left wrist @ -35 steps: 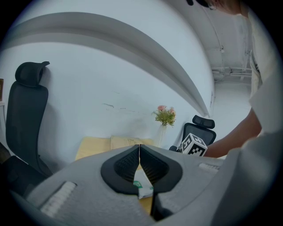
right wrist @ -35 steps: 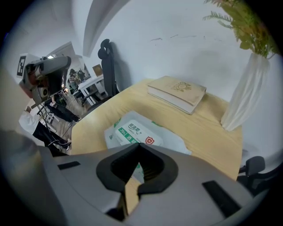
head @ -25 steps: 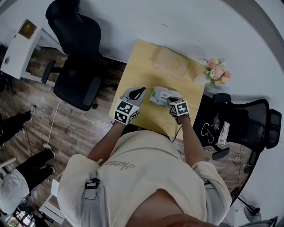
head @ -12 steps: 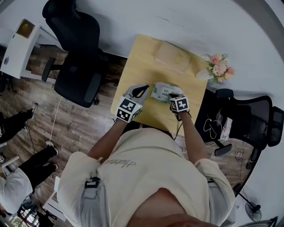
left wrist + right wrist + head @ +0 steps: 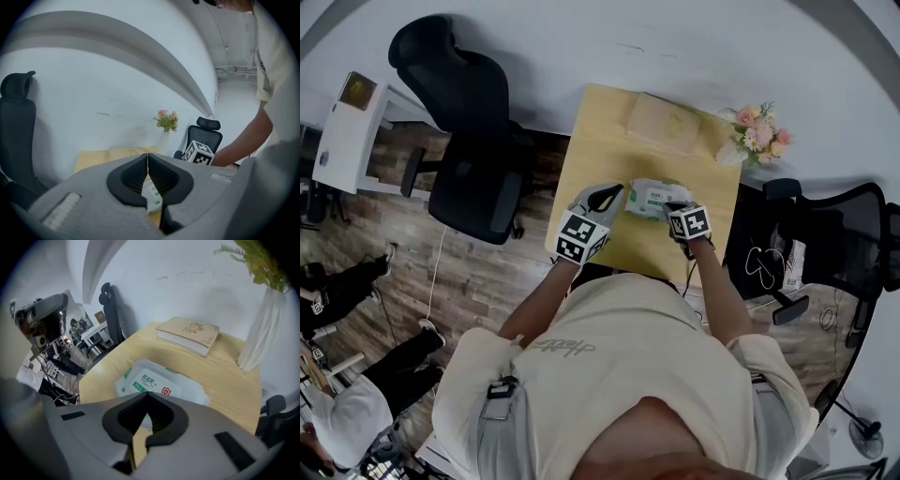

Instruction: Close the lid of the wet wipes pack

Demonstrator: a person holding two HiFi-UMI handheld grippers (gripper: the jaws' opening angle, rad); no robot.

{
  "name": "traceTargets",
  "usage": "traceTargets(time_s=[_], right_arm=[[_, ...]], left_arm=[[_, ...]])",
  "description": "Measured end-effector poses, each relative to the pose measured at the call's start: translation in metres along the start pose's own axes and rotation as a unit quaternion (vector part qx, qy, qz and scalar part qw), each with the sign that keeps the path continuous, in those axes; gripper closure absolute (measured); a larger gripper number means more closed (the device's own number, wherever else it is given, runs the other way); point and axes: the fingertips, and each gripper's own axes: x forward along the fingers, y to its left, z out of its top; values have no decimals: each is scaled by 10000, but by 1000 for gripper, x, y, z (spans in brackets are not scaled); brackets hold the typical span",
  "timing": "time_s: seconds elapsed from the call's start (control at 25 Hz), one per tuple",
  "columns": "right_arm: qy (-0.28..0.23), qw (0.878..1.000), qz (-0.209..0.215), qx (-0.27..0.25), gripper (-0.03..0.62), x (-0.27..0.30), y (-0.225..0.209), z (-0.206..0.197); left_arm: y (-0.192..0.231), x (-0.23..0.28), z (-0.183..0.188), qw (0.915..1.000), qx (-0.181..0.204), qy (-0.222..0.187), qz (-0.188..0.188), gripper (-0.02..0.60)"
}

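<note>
The wet wipes pack point(image 5: 652, 198) lies flat in the middle of the light wooden table point(image 5: 600, 141). It is white with green print, and its label lid point(image 5: 152, 384) looks flat against the pack. My left gripper point(image 5: 612, 192) sits just left of the pack, jaws shut and empty; in the left gripper view a piece of the pack point(image 5: 153, 197) shows below the left gripper point(image 5: 148, 157). My right gripper point(image 5: 674, 206) is at the pack's near right end and is shut too. In the right gripper view the pack lies right beyond the right gripper point(image 5: 147, 395).
A tan book point(image 5: 661, 122) lies at the table's far edge. A white vase of flowers point(image 5: 757, 133) stands at the far right corner. Black office chairs stand left point(image 5: 469, 141) and right point(image 5: 830, 253) of the table. A white wall runs behind it.
The head view has shifted a little. Both grippers stay shut and keep about the same places beside the pack.
</note>
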Motion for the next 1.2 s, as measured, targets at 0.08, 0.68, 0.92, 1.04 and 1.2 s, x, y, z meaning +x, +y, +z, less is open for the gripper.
traceTargets(time_s=[0.08,0.68,0.92,1.04,1.2], right_arm=[[-155,9999,51,1,591,-12,1,1],[-2257,9726,-526,-187,591,-177,13,69],[-2965,9481,-1033,-507,592,-234,19,106],[-3331,9335,-1161,-635,592,-262,23,126],[-3728,9189,-1119,-650,592,-290,32,147]], left_arm=[[-4,2,7,10000,77,-19,-45,563],[-53,-1,97,9928,816,-660,-572,563],[-54,-5,141,9878,1071,-998,-530,563],[-57,-7,164,9835,1167,-1256,-572,563],[-61,-8,189,9782,1289,-1509,-617,563]])
